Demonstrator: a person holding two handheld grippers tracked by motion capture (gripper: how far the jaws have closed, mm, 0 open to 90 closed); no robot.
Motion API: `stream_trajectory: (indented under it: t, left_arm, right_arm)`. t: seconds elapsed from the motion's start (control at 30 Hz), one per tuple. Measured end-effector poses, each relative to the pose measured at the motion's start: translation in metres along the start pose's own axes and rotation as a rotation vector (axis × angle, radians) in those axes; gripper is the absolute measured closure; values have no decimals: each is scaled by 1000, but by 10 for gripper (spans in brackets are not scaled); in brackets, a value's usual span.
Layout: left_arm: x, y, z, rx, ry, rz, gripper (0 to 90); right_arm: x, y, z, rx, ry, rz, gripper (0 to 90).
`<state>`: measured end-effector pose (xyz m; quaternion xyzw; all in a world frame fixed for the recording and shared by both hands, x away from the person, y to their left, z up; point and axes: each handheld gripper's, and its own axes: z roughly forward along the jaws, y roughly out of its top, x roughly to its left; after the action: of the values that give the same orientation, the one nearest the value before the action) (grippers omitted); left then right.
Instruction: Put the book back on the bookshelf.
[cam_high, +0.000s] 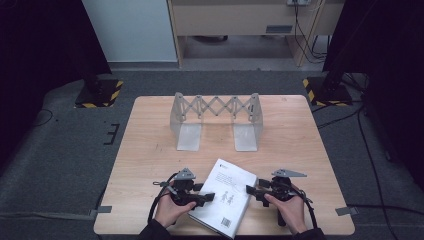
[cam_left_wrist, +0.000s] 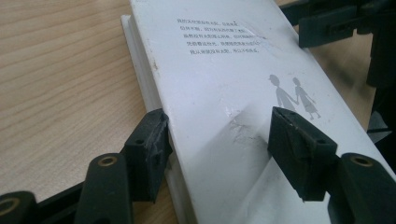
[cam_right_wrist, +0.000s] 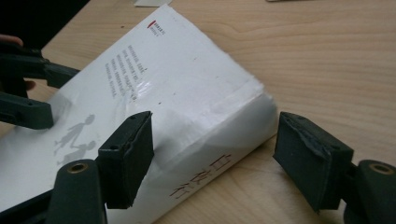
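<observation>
- While the wooden table (cam_high: 150, 150) carries everything, a grey folding rack (cam_high: 216, 120) stands near its far edge, well apart from the work.
- Near the front edge, in the middle, lies a thick white book (cam_high: 225, 197), turned a bit crooked. Its back cover faces up, with small print, two little grey people holding hands, and a barcode at its near end.
- The cover looks dented and wrinkled where the claws touch it, and the spine side has a shiny crease.
- The left gripper (cam_left_wrist: 217, 140) has its claws apart. One claw sits on the cover and the other is at the page edge, so nothing is clamped.
- The right gripper (cam_right_wrist: 212, 154) also has its claws apart. One claw rests on the cover near the spine, and the other hangs free above the table beside the book.
- I think the book could slide on the smooth wood if one side gets pushed harder.
- I think the cover could bend or tear more if a claw presses into the soft dent.
</observation>
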<state>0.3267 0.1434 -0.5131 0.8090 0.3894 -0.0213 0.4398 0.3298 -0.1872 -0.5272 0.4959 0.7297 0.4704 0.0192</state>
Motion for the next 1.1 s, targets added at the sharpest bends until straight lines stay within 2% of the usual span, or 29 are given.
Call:
stream_trajectory:
  t: [0.07,0.1,0.13,0.17,0.33,0.37,0.4,0.43,0.57,0.7,0.87,0.97,1.03,1.1]
  left_arm:
    - [1,-2,1,-12,-11,-24,379]
    - [1,-3,2,-18,-20,-41,379]
    - [3,-5,4,-22,-48,-75,385]
    - [4,-6,5,-29,-55,-85,383]
    - [1,-7,7,-39,-37,-83,374]
    - [0,-6,7,-38,-38,-83,375]
    - [0,-6,8,-37,-40,-83,375]
    - [0,-5,8,-37,-40,-81,374]
    - [-2,-4,12,-39,-42,-81,368]
    - [-2,-1,16,-45,-44,-72,358]
    - [-2,-2,18,-44,-57,-37,323]
    - [-4,-2,19,-38,-58,-17,258]
    - [-7,-1,21,-27,-50,22,230]
    - [-8,-2,22,-29,-49,33,197]
  right_arm:
    - [2,0,1,2,-5,5,268]
    - [2,3,1,24,-10,-4,270]
    - [1,4,1,25,-9,-7,271]
    - [1,5,3,18,-9,-4,273]
    - [-3,13,10,14,-11,-17,288]
    - [-6,19,14,-11,-22,-44,319]
    - [-6,19,14,-11,-22,-44,319]
    - [-8,23,16,-19,-28,-64,327]
    - [-15,31,24,-44,-29,-78,331]
    - [-19,33,26,-60,-34,-84,329]
    - [-21,31,23,-65,-38,-79,349]
    - [-14,23,18,-62,-18,-70,345]
    - [-13,21,17,-60,-21,-72,347]
    - [-10,18,16,-66,-26,-69,341]
